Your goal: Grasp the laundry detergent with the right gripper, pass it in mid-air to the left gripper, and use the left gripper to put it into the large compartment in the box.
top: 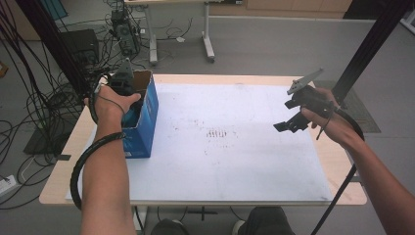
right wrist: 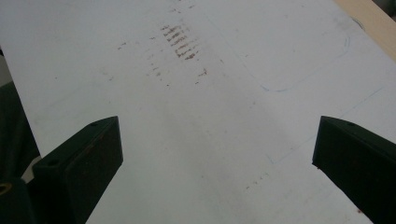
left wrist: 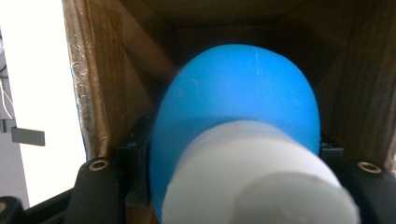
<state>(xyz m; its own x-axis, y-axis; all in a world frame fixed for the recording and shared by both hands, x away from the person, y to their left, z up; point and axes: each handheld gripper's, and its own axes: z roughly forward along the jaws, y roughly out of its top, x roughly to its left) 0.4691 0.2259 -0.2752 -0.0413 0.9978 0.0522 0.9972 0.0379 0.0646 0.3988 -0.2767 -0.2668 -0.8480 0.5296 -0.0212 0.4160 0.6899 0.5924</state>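
The blue bottle with its white cap is clamped between the jaws of the left gripper, inside the open cardboard box at the table's left edge. The right gripper is held wide open, nothing between its jaws, above the white sheet.

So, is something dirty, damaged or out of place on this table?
Yes: the white sheet covering the table carries reddish-brown smudges near its middle, like rubbed-in dirt. Faint blue pen outlines are also drawn on it. Nothing is spilled or tipped; the blue box stands upright.
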